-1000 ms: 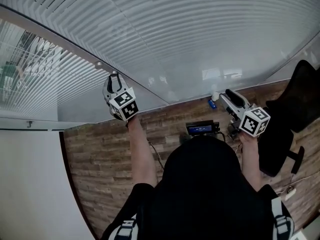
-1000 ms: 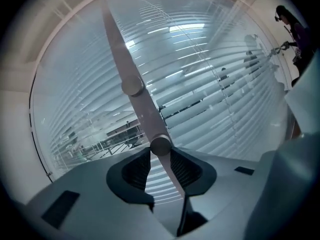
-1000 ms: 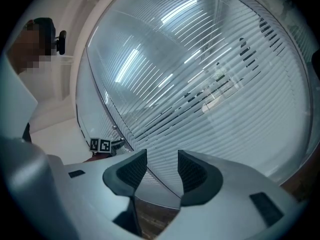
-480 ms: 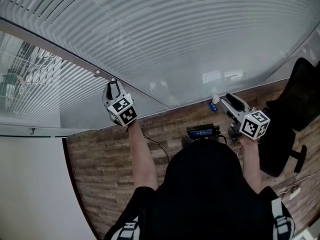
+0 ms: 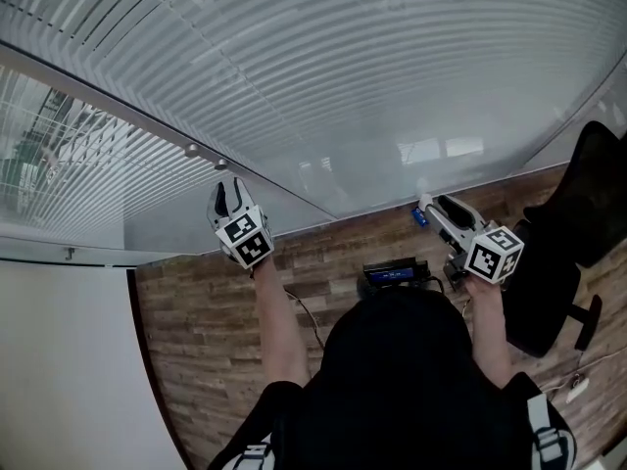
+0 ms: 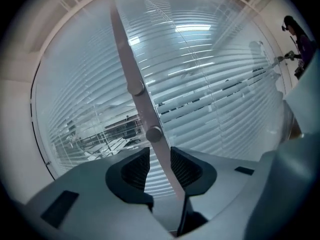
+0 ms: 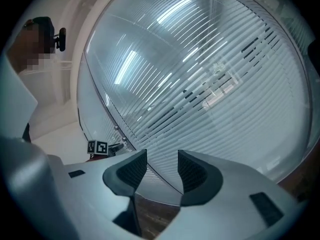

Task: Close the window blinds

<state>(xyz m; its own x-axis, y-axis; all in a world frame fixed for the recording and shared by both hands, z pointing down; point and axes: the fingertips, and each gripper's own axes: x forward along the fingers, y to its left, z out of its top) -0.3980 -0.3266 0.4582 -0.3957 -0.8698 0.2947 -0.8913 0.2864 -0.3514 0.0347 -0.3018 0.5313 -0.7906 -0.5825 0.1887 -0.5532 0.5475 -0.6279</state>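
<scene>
Now I line my left gripper (image 5: 228,190) up on the nearer knob (image 6: 153,133) of the blinds (image 5: 392,57) straight ahead, jaws wide, empty. My right gripper (image 5: 432,206) hangs open, empty. Next, I judge: clamp that knob, twist.

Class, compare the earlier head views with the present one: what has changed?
The left gripper has drawn back slightly from the grey window post, uncovering the lower round grey knob beyond its open jaws. Nothing was gripped or released. The right gripper, jaws open, and the white slatted blinds stayed as they were.
</scene>
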